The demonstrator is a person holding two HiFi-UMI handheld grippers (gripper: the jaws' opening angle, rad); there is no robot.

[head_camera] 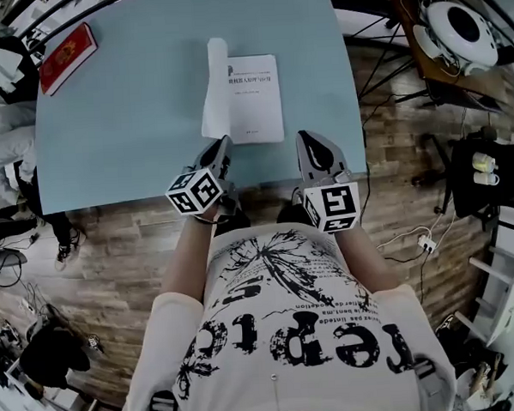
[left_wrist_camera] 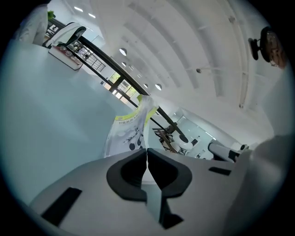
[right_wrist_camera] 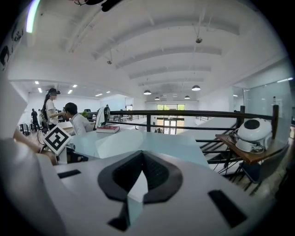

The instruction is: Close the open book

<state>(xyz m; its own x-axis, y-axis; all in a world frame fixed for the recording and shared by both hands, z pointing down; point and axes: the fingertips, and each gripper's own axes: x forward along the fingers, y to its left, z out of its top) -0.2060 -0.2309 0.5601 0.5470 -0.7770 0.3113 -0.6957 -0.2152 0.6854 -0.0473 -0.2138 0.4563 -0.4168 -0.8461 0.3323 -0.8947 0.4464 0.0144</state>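
Open book (head_camera: 253, 97) lies upper centre on the blue table (head_camera: 124, 121), spine running up-frame, raised left leaf directly above the left gripper (head_camera: 223, 150); right gripper (head_camera: 310, 148) alongside, both with jaws together, empty

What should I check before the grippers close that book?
1. Is the book open? Ok: the book lies open on the table, with its cover standing up on its left side.
2. Is the left gripper free? Ok: the left gripper is shut with nothing between its jaws.
3. Is the right gripper free? Ok: the right gripper is shut and empty.
4. Is the left gripper touching the cover? Cannot tell: its tips are right by the book's near edge.
5. Is anything in the way? Ok: the red book lies far off at a corner.
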